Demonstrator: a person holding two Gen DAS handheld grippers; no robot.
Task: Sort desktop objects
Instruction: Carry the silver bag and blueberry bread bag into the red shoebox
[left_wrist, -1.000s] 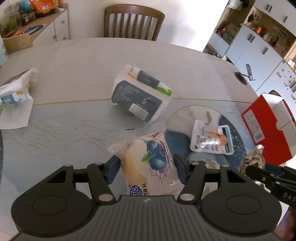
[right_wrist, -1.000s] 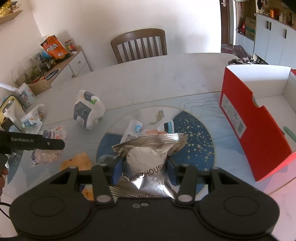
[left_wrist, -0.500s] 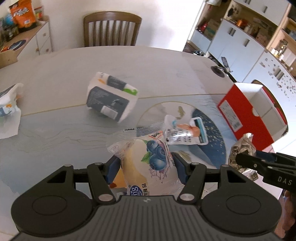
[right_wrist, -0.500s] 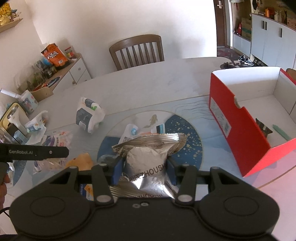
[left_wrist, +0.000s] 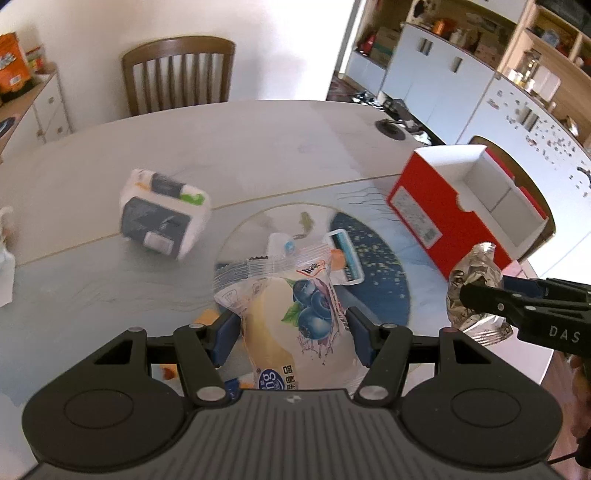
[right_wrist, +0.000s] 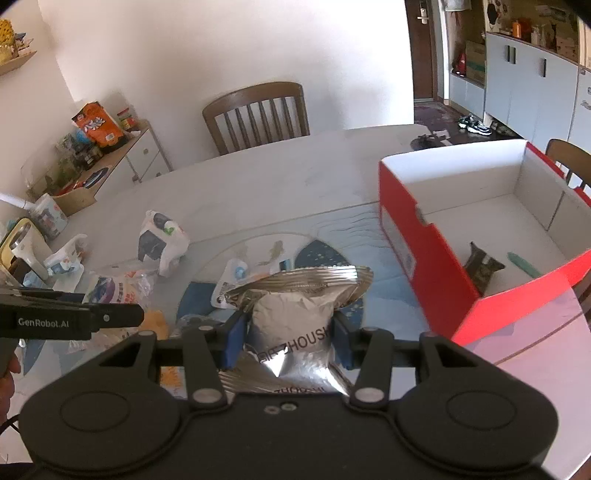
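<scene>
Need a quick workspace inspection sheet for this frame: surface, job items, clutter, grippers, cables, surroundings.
Surface: pale table with a round blue patterned mat.
Job's things: red box open, holding a dark packet and a green item.
Clutter: tissue pack, flat pouch, orange bits.
Grippers: left gripper shut on blueberry bread packet; right gripper shut on silver foil bag.
Cables: nothing seen.
Surroundings: wooden chair, white cabinets, crowded sideboard.

"ZHOUSH" on the silver packet (right_wrist: 291, 325); "GenRobot.AI" on the left hand-held gripper (right_wrist: 110, 317).
</scene>
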